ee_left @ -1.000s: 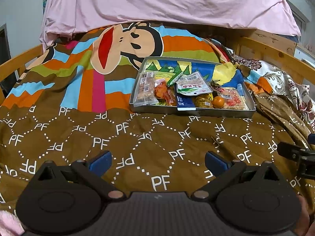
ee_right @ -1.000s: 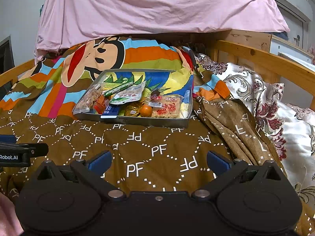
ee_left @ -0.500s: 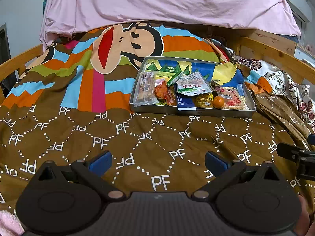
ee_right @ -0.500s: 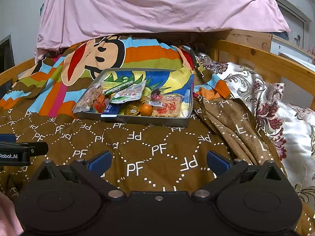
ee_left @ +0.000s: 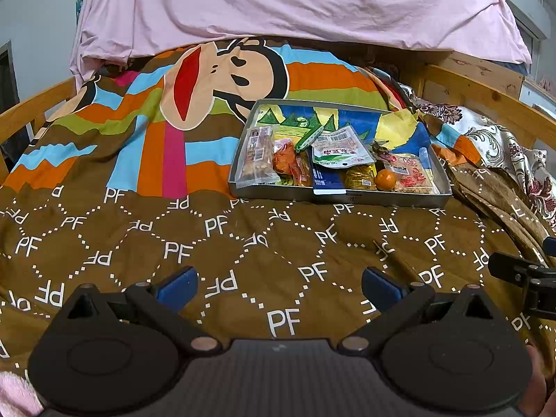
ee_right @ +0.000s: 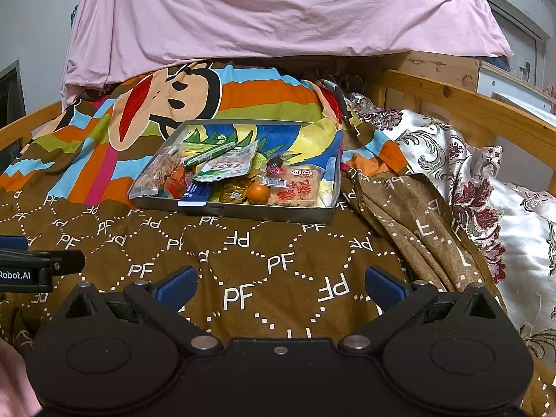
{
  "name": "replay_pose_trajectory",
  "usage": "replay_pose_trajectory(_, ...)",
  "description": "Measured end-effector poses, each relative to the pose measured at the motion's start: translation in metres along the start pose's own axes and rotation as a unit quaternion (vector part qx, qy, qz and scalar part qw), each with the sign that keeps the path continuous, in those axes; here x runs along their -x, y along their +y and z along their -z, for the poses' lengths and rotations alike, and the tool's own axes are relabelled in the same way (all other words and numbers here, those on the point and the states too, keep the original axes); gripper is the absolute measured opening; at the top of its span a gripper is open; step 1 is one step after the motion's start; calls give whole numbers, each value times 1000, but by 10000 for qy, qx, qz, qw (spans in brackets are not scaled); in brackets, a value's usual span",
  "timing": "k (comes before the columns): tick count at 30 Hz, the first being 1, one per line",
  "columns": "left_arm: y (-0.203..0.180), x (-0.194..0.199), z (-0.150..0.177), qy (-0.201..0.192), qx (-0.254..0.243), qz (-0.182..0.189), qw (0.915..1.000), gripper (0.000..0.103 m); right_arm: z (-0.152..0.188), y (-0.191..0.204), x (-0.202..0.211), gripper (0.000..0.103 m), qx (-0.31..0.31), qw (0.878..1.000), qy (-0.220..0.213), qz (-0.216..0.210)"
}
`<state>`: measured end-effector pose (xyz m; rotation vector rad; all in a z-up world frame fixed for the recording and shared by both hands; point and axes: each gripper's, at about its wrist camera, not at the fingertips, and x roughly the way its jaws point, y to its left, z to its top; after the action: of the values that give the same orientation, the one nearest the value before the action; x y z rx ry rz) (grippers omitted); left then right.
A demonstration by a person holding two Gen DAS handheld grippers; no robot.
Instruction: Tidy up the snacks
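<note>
Snacks lay piled in a shallow metal tray [ee_left: 338, 197] on the bed's brown quilt [ee_left: 222, 243]: an orange [ee_left: 385, 179], a white packet [ee_left: 338, 147] and a clear pack of biscuits [ee_left: 256, 156]. Both the left hand-held gripper [ee_left: 278, 286] and the right hand-held gripper [ee_right: 280, 286] were spread wide and empty, well short of the tray.

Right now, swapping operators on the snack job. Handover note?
Left gripper: open, empty, above the brown blanket, short of the tray.
Right gripper: open, empty, alongside it.
Metal tray sits on the bed with the snacks piled loosely along its near edge: clear cracker pack far left, white pouch on top, small orange, rice-cracker pack at right.
Done: nothing visibly sorted.
Left: all the organizing.
</note>
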<state>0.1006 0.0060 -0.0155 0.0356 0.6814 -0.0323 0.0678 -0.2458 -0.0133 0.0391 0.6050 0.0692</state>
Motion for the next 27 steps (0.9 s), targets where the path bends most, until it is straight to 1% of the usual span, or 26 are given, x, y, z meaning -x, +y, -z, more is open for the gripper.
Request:
replay_pose_trajectory(24, 0, 0, 0, 8, -1, 1, 10000, 102, 0, 1, 0, 102, 12, 10000, 13, 1)
replay_pose_trajectory(27, -1, -1, 0, 20, -9, -51, 10000, 102, 0, 1, 0, 102, 14, 10000, 14, 4)
